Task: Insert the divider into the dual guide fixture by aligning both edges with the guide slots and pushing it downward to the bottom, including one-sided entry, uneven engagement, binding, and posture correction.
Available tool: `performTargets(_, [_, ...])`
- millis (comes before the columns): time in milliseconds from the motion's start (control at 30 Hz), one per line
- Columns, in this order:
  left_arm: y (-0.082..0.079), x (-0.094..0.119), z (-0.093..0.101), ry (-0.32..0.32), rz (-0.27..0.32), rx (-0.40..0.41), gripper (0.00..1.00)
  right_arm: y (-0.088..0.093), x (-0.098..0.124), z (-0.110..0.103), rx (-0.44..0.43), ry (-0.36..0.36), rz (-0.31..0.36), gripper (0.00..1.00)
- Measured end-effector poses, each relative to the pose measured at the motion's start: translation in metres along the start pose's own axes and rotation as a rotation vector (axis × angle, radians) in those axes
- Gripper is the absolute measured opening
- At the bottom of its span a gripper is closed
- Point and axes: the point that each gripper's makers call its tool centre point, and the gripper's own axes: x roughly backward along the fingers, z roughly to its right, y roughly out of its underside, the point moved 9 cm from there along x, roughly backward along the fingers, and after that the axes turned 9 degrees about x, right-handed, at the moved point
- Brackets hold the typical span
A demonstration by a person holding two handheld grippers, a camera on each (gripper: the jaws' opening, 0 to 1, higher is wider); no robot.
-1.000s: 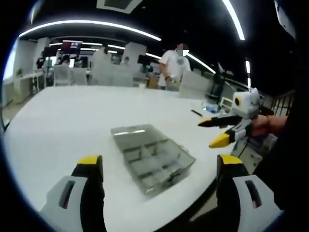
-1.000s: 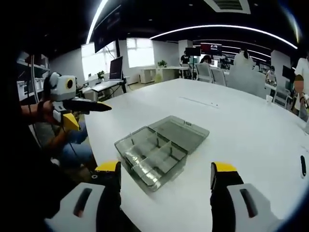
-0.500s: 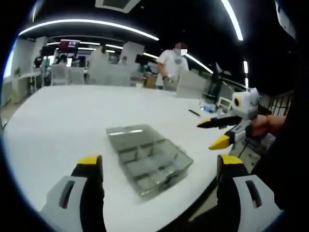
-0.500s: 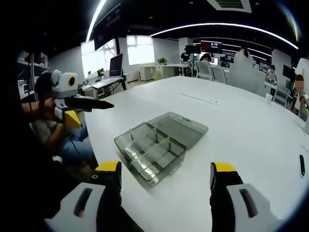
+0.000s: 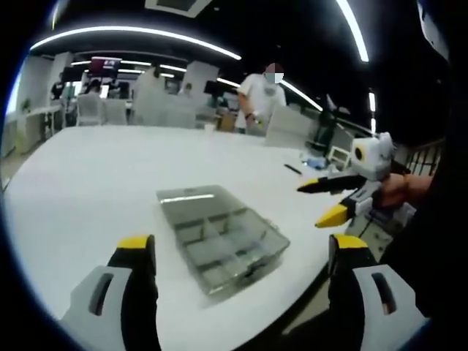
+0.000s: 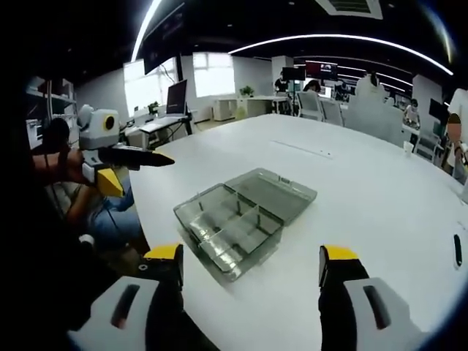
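Observation:
A clear plastic compartment box (image 5: pixel 219 238) lies on the white table (image 5: pixel 88 183) with its lid folded out flat. Thin dividers stand inside its tray (image 6: pixel 228 232), and the lid (image 6: pixel 281 194) lies on the tray's far side. My left gripper (image 5: pixel 241 248) hovers open on the near side of the box, short of it, with nothing between its yellow-tipped fingers. My right gripper (image 6: pixel 251 256) is likewise open and empty, a little short of the box. Each gripper shows in the other's view, held in a hand off the table edge: right gripper (image 5: pixel 316 202), left gripper (image 6: pixel 142 174), jaws apart.
The table edge (image 6: pixel 157 219) runs close to the box on my side. A small dark pen-like object (image 5: pixel 292 170) lies on the table further off. A person in a white shirt (image 5: pixel 263 102) stands behind the table. Chairs and desks fill the background.
The left gripper view has drifted slightly, so the box sits a bit more to the left in it. The box has not moved. Both grippers stay open and empty.

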Motion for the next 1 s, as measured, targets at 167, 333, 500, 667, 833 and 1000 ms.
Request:
performTargets(167, [0.0008, 0.0008, -0.0008, 0.005, -0.003, -0.001, 0.97, 0.0009, 0.0013, -0.0008, 0.000, 0.009, -0.004, 0.74])
performTargets(333, [0.0012, 0.0006, -0.0018, 0.008, -0.010, -0.004, 0.97, 0.0004, 0.0037, -0.0017, -0.002, 0.019, -0.004, 0.74])
performTargets(500, [0.0000, 0.0006, -0.0014, 0.011, -0.003, -0.004, 0.97, 0.0012, 0.0047, -0.0028, 0.002, 0.021, -0.008, 0.74])
performTargets(667, [0.0018, 0.0024, -0.0013, 0.011, -0.006, -0.006, 0.97, 0.0021, 0.0051, -0.0032, 0.004, 0.020, -0.011, 0.75])
performTargets(833, [0.0043, 0.0058, -0.0021, 0.001, -0.018, -0.010, 0.97, 0.0040, 0.0055, -0.0047, -0.001, 0.019, -0.011, 0.76])
performTargets(1000, [0.0058, 0.0099, -0.0041, -0.004, -0.022, -0.014, 0.98, 0.0051, 0.0059, -0.0072, -0.001, 0.004, -0.009, 0.79])
